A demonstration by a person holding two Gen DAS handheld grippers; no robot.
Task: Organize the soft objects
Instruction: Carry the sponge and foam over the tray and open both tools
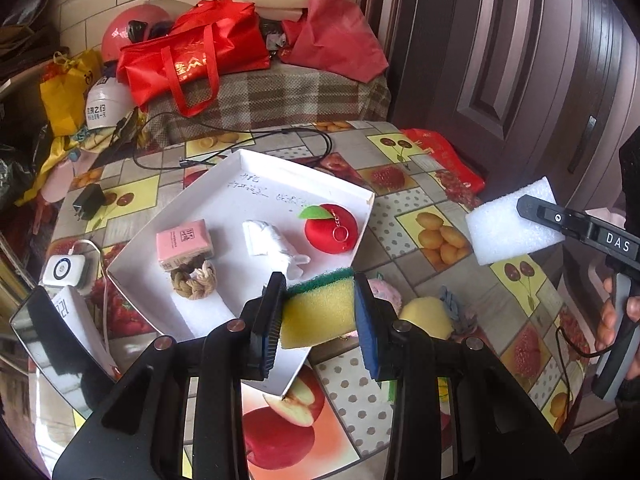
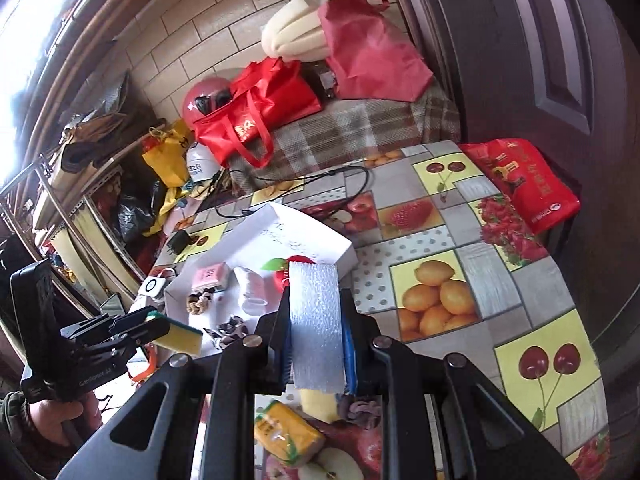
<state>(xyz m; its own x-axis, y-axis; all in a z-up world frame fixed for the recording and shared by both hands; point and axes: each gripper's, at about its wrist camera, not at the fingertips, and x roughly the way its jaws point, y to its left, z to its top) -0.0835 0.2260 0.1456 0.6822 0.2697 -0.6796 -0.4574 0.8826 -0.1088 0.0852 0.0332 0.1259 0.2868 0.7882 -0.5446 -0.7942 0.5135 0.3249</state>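
My left gripper [image 1: 320, 312] is shut on a yellow sponge with a green scouring side [image 1: 318, 310], held above the near edge of a white tray [image 1: 224, 184]. The tray holds a pink tissue pack [image 1: 184, 243], a rope knot [image 1: 195, 280], a white rolled cloth [image 1: 267, 240] and a red plush apple [image 1: 331, 228]. My right gripper [image 2: 316, 328] is shut on a white foam block [image 2: 316, 320], raised over the table right of the tray; the block also shows in the left wrist view [image 1: 512, 222]. The left gripper with its sponge [image 2: 180, 334] shows in the right wrist view.
On the fruit-print tablecloth [image 2: 520, 300] near me lie a yellow soft piece [image 1: 426, 316], a grey-blue knot [image 1: 456, 310], a pink fluffy item [image 1: 386, 292] and a yellow tissue pack [image 2: 288, 434]. A charger [image 1: 89, 202], cable [image 1: 240, 148], phone [image 1: 52, 340], red bags [image 1: 192, 56] and door [image 1: 540, 60] surround.
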